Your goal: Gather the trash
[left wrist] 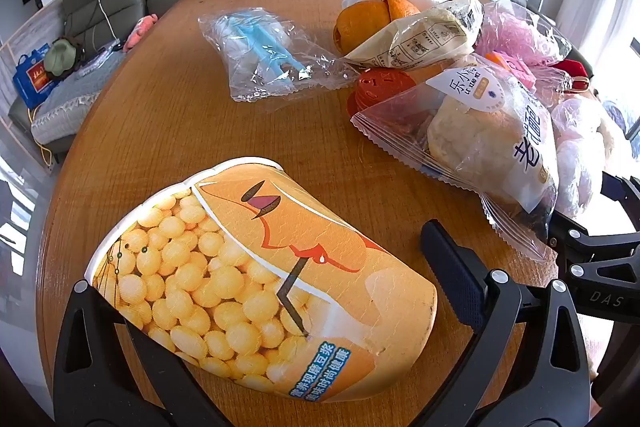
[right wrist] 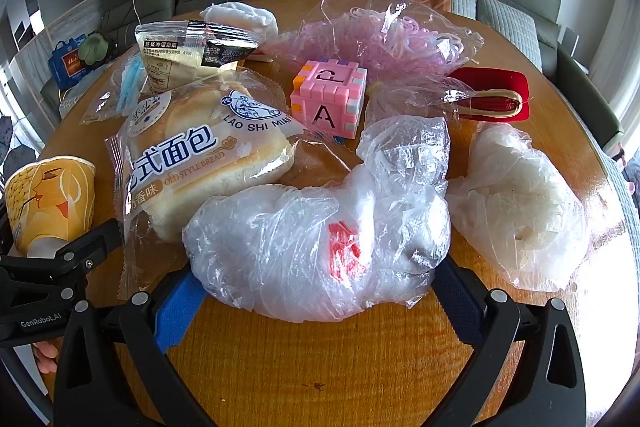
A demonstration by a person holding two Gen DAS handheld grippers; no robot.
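Observation:
A paper cup (left wrist: 256, 287) printed with yellow soybeans lies on its side on the round wooden table (left wrist: 160, 131). My left gripper (left wrist: 260, 267) stands open around it; the right finger (left wrist: 452, 267) is clear of the cup and the left finger is mostly hidden behind it. In the right wrist view the cup (right wrist: 52, 203) sits at the far left. My right gripper (right wrist: 316, 271) is open, and a crumpled clear plastic bag (right wrist: 320, 239) with a red patch lies between its pads.
A packed bread (right wrist: 208, 163), a sachet (right wrist: 192, 55), a pink letter cube (right wrist: 328, 99), a bag of pink bands (right wrist: 380, 39), a red pouch (right wrist: 492, 95) and a white crumpled bag (right wrist: 520, 203) crowd the table. Orange peel (left wrist: 368, 19) and a clear wrapper (left wrist: 264, 55) lie farther back.

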